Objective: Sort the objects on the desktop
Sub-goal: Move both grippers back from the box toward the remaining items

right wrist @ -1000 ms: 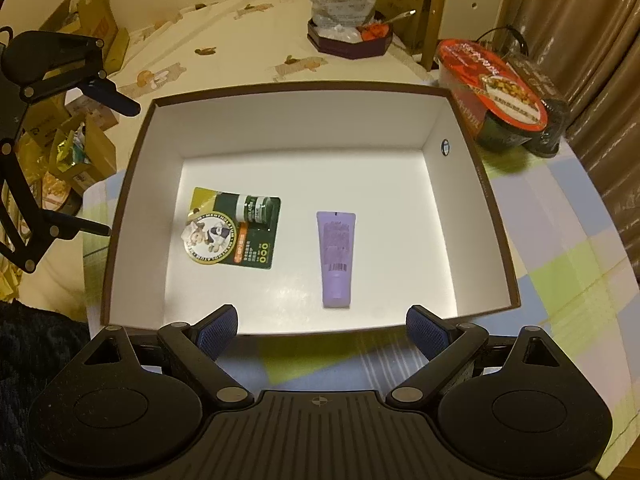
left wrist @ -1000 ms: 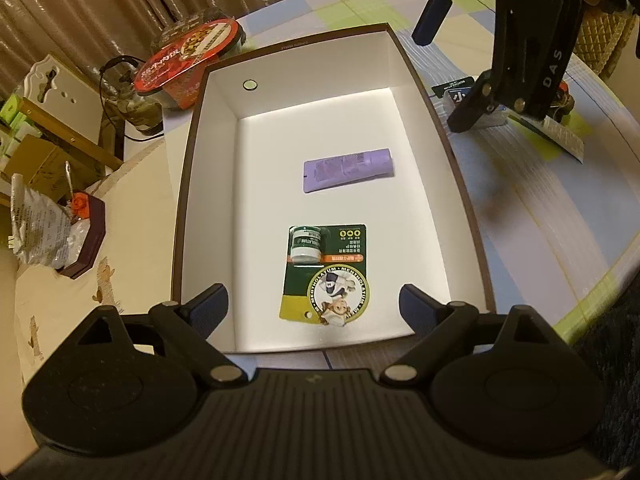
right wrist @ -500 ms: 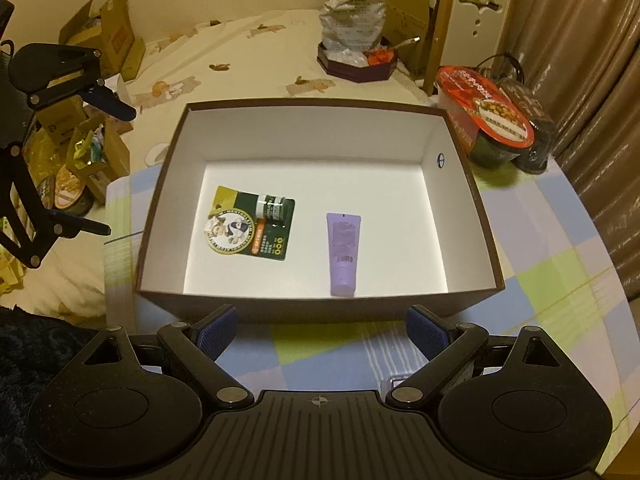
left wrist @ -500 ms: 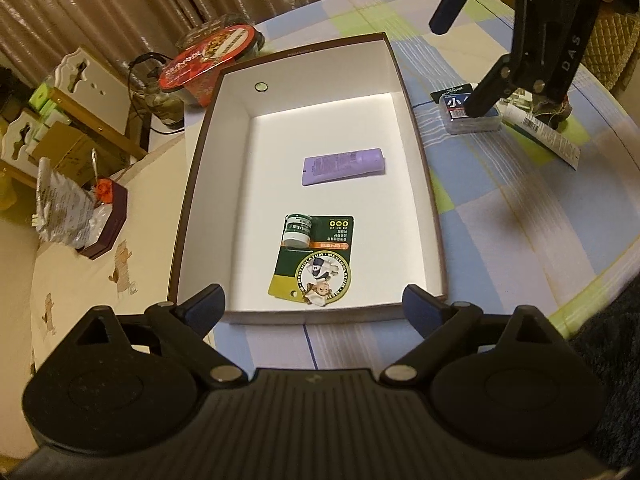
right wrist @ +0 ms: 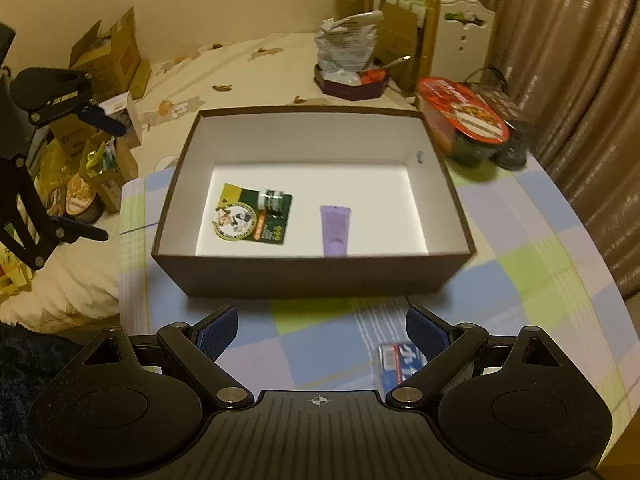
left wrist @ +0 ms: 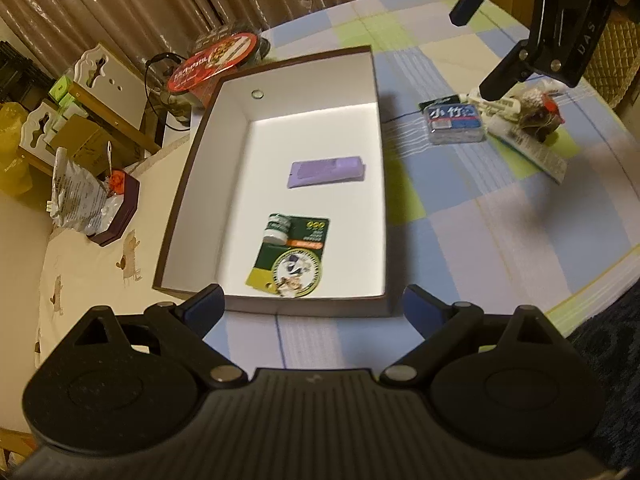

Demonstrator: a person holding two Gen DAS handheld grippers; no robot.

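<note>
A brown box with a white inside (left wrist: 380,184) (right wrist: 312,276) sits on the checked tablecloth. In it lie a purple tube (left wrist: 326,171) (right wrist: 336,229) and a green carded pack with a small jar (left wrist: 292,256) (right wrist: 252,218). To the box's right lie a blue tissue pack (left wrist: 454,123) (right wrist: 396,366), a white tube (left wrist: 496,105), a flat packaged item (left wrist: 532,148) and a small brown object with red (left wrist: 542,118). My left gripper (left wrist: 312,308) is open, short of the box's near wall. My right gripper (right wrist: 320,330) (left wrist: 480,36) is open above the cloth, near the tissue pack.
A red-lidded noodle bowl (left wrist: 212,62) (right wrist: 464,116) stands by the box's far corner. A dark tray with a foil bag (left wrist: 100,204) (right wrist: 352,72) lies on the cream cloth. Cartons and white shelves (right wrist: 440,36) stand beyond the table edge.
Both grippers have drawn back and away from the box, so it looks smaller. The tissue pack and other loose items have come into view. Nothing in the box moved.
</note>
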